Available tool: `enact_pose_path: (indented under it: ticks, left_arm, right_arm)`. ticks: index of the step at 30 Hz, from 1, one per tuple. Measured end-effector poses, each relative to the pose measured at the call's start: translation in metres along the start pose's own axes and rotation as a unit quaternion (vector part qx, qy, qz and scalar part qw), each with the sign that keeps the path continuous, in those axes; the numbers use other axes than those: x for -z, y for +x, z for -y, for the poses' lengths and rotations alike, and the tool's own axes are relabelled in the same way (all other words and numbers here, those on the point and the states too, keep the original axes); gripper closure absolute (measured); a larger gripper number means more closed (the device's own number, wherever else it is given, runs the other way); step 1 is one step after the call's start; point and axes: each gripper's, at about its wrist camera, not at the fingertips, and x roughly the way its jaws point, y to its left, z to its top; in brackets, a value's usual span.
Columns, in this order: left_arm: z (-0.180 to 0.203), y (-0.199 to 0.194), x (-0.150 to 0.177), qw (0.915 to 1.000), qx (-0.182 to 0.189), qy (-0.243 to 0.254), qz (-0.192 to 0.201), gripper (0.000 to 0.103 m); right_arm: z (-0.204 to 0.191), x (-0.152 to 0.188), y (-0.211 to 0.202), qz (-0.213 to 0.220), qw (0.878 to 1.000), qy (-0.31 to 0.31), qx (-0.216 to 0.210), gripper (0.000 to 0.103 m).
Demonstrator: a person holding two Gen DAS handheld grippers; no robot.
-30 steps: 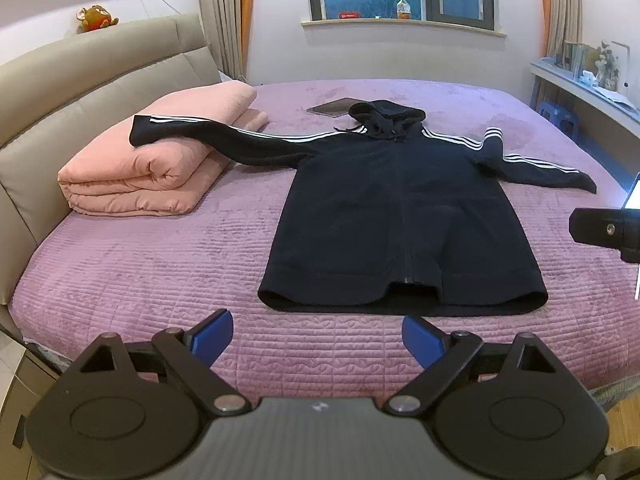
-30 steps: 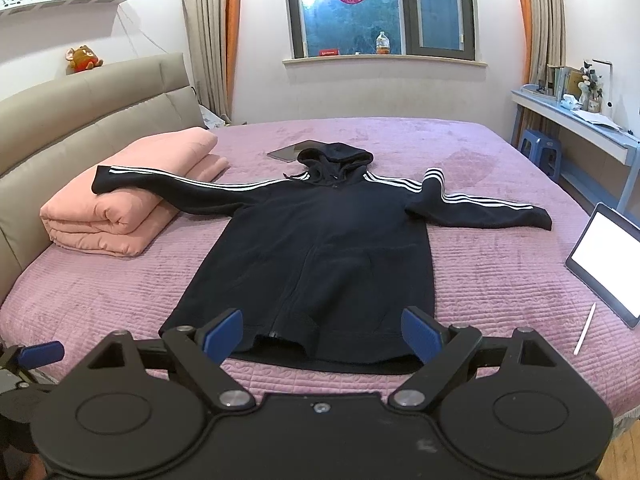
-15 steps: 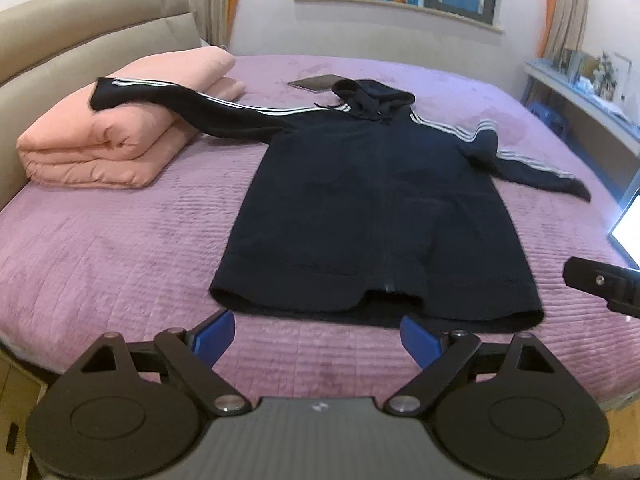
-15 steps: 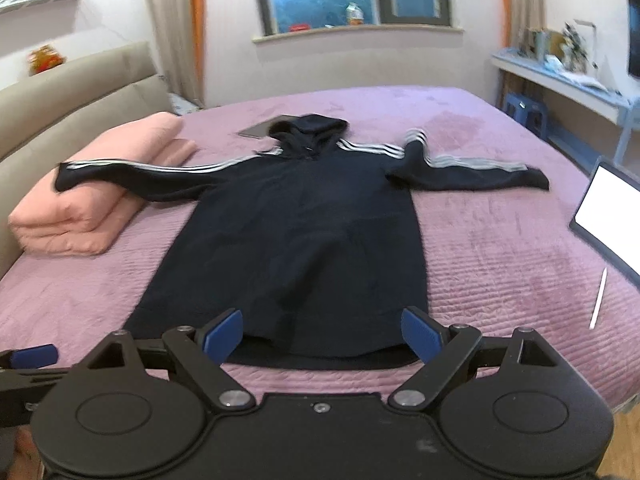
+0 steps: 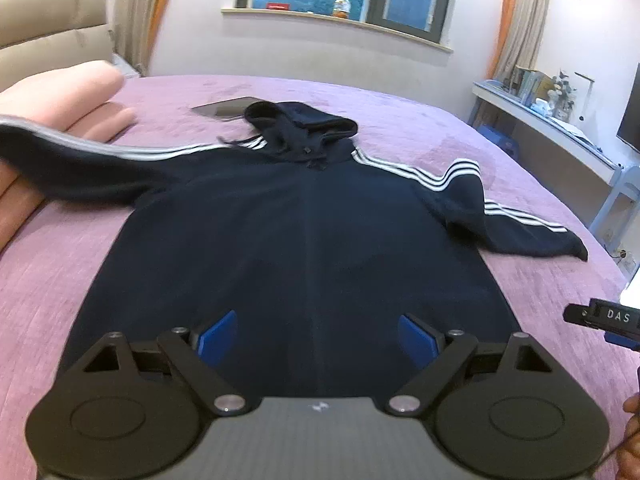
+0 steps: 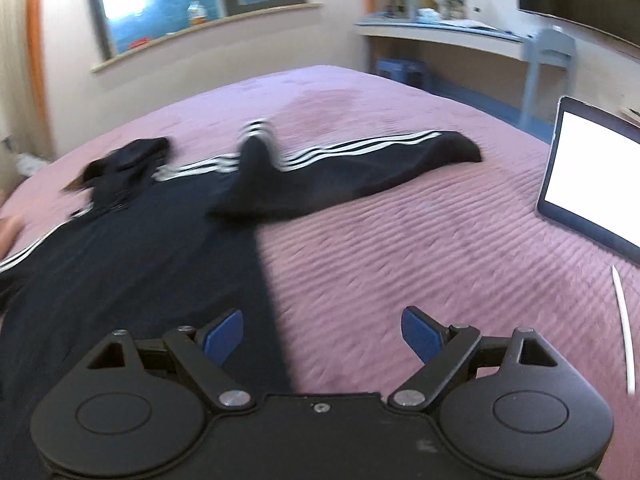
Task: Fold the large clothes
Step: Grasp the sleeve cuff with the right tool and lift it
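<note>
A dark navy hoodie with white sleeve stripes lies flat on the purple bed, hood toward the window, both sleeves spread out. My left gripper is open and empty, low over the hoodie's lower body. My right gripper is open and empty, over the hoodie's right side edge, with the right sleeve ahead of it. The right gripper's tip also shows at the right edge of the left wrist view. The hoodie's hem is hidden under the grippers.
A folded pink quilt lies at the left under the left sleeve. A dark tablet lies beyond the hood. A lit tablet and a white stylus lie on the bed at the right. A desk stands beyond.
Both grippers have moved forward and lower over the hoodie. The right gripper has also swung right, toward the right sleeve and the lit tablet. Both stay open.
</note>
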Motion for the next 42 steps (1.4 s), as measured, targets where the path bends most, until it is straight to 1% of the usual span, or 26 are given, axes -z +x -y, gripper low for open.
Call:
enact_pose_path:
  ticks: [3,6,8,11,13,16,18,20,23,24,25,26,27,29,30,31,32,33,35,37,38,40,42]
  left_arm:
    - [0.008,0.027,-0.024,0.9996,-0.013,0.016,-0.018,0.014]
    - [0.015,0.042,-0.040,0.9985,-0.020,0.024,-0.045,0.014]
    - [0.018,0.048,-0.047,0.9972,-0.015,0.028,-0.067,0.014]
    - [0.028,0.062,-0.062,0.9954,-0.008,0.039,-0.087,0.013]
    - [0.037,0.074,-0.076,0.9938,-0.005,0.049,-0.100,0.013]
    - [0.053,0.087,-0.094,0.9929,-0.006,0.051,-0.107,0.013]
    - [0.061,0.098,-0.101,0.9926,-0.009,0.049,-0.111,0.013]
    - [0.071,0.108,-0.109,0.9922,-0.013,0.047,-0.115,0.014]
    - [0.082,0.122,-0.118,0.9918,-0.012,0.044,-0.119,0.014]
    - [0.084,0.125,-0.120,0.9917,-0.011,0.043,-0.121,0.014]
    - [0.087,0.128,-0.123,0.9914,-0.010,0.042,-0.123,0.014]
    - [0.088,0.131,-0.123,0.9912,-0.011,0.043,-0.125,0.014]
    - [0.090,0.133,-0.124,0.9911,-0.012,0.043,-0.126,0.014]
    - [0.090,0.140,-0.124,0.9902,-0.017,0.043,-0.131,0.014]
    - [0.089,0.142,-0.122,0.9898,-0.019,0.041,-0.135,0.014]
    - [0.088,0.144,-0.121,0.9894,-0.021,0.039,-0.138,0.014]
    - [0.085,0.146,-0.120,0.9890,-0.024,0.037,-0.141,0.014]
    - [0.084,0.148,-0.119,0.9886,-0.026,0.034,-0.144,0.014]
    - [0.079,0.149,-0.118,0.9885,-0.029,0.029,-0.146,0.014]
    - [0.074,0.150,-0.119,0.9886,-0.032,0.023,-0.146,0.014]
    - [0.071,0.150,-0.118,0.9886,-0.032,0.020,-0.146,0.015]
    - [0.065,0.148,-0.121,0.9894,-0.033,0.011,-0.141,0.024]
    - [0.057,0.144,-0.125,0.9908,-0.043,-0.001,-0.128,0.028]
  right_arm:
    - [0.014,-0.027,0.027,-0.011,1.000,0.004,0.022,0.001]
    - [0.031,-0.061,0.047,-0.012,0.999,0.016,0.036,0.001]
    - [0.048,-0.089,0.063,-0.009,0.998,0.048,0.041,0.001]
    - [0.076,-0.131,0.097,-0.008,0.994,0.093,0.050,0.001]
    - [0.097,-0.157,0.125,-0.019,0.989,0.127,0.068,0.001]
    - [0.129,-0.184,0.168,-0.050,0.979,0.181,0.074,0.001]
    - [0.150,-0.196,0.193,-0.069,0.971,0.218,0.075,0.001]
    - [0.168,-0.201,0.216,-0.080,0.963,0.242,0.089,0.001]
    - [0.190,-0.198,0.243,-0.094,0.946,0.284,0.120,0.002]
    - [0.195,-0.193,0.251,-0.102,0.941,0.300,0.119,0.002]
    - [0.196,-0.191,0.256,-0.103,0.939,0.303,0.123,0.002]
    - [0.192,-0.192,0.257,-0.095,0.942,0.293,0.131,0.003]
    - [0.182,-0.193,0.257,-0.094,0.949,0.268,0.139,0.005]
    - [0.167,-0.193,0.257,-0.085,0.958,0.230,0.146,0.018]
    - [0.161,-0.193,0.256,-0.077,0.962,0.216,0.147,0.026]
    - [0.156,-0.193,0.254,-0.068,0.967,0.204,0.137,0.044]
    - [0.151,-0.193,0.251,-0.061,0.971,0.196,0.126,0.069]
    - [0.146,-0.194,0.249,-0.058,0.974,0.189,0.108,0.077]
    - [0.136,-0.196,0.243,-0.050,0.980,0.176,0.076,0.080]
    - [0.120,-0.201,0.227,-0.031,0.987,0.152,0.053,0.082]
    - [0.110,-0.204,0.219,-0.020,0.989,0.139,0.049,0.082]
    - [0.098,-0.211,0.192,0.013,0.992,0.116,0.039,0.082]
    - [0.086,-0.216,0.162,0.046,0.993,0.097,0.048,0.082]
